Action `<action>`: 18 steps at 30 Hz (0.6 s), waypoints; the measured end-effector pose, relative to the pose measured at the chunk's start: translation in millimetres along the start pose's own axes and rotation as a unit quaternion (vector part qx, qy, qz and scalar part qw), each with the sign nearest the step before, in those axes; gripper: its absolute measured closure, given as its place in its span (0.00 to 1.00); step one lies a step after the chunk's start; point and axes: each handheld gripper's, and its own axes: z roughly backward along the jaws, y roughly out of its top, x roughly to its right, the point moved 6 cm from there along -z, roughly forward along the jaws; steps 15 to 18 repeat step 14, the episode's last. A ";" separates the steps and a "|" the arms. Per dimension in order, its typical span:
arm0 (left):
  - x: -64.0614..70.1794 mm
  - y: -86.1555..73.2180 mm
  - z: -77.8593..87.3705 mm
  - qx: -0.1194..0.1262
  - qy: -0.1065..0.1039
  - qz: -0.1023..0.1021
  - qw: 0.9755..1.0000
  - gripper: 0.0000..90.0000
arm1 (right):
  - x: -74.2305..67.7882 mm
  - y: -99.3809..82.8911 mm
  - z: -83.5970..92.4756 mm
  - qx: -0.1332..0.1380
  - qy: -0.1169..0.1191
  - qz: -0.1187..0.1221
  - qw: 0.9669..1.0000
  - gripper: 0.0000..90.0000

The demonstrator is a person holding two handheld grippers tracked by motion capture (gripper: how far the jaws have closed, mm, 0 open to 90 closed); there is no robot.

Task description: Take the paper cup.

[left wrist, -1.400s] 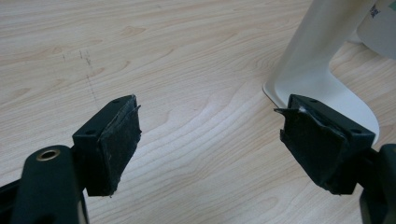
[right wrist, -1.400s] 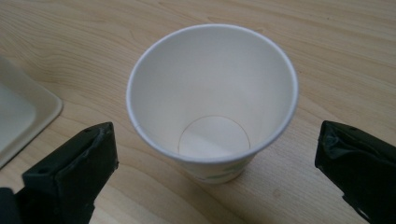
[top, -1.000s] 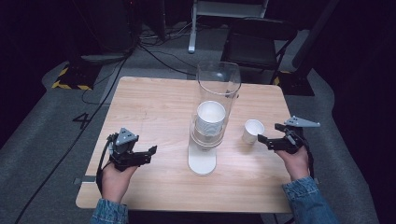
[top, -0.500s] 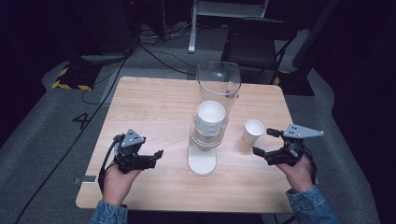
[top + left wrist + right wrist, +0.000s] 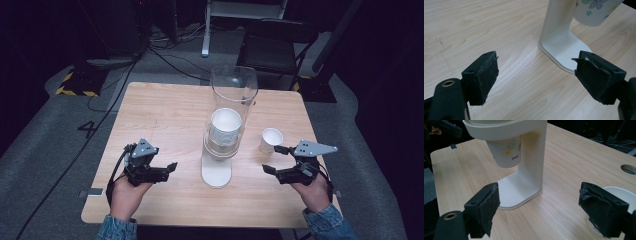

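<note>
A white cup dispenser point(image 5: 216, 172) stands mid-table, its clear tube point(image 5: 233, 87) holding a stack of paper cups point(image 5: 226, 125). The lowest flowered cup point(image 5: 506, 152) hangs from the holder above the stand's foot point(image 5: 514, 195). A loose white paper cup point(image 5: 271, 139) stands on the table to the right. My right gripper point(image 5: 270, 159) lies just short of it, open. Its jaws have just been closing, with nothing between them. In the right gripper view point(image 5: 539, 202) the loose cup point(image 5: 621, 191) sits behind the right jaw. My left gripper point(image 5: 171, 171) is open, pointing at the stand's foot point(image 5: 564, 50).
The wooden table point(image 5: 165, 115) has a round cable hole point(image 5: 628, 169) near its far right corner. Black chairs and cables stand on the grey floor beyond the far edge. Both hands rest near the table's front edge.
My right gripper has drawn back from the loose cup toward the near edge, leaving the cup standing on the table. The left hand has barely shifted.
</note>
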 end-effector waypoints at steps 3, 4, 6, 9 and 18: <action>1.6 0.5 -0.7 -0.002 -0.002 -0.002 1.000 0.21 | -1.9 0.5 -1.3 0.000 -0.006 0.004 1.000 0.19; 2.1 0.5 -0.8 -0.002 -0.002 0.000 1.000 0.21 | -3.0 1.0 -1.5 0.002 -0.007 0.007 1.000 0.19; 1.8 0.5 -1.0 -0.002 -0.001 -0.003 1.000 0.21 | -3.4 0.9 -1.7 0.002 -0.008 0.008 1.000 0.19; 1.5 0.2 -1.6 -0.004 -0.003 -0.002 1.000 0.21 | -1.9 -0.6 -2.6 0.003 -0.009 0.005 1.000 0.18; 0.0 -0.9 -1.5 -0.005 0.000 0.000 1.000 0.21 | 1.9 -2.4 -4.2 0.003 -0.016 -0.001 1.000 0.17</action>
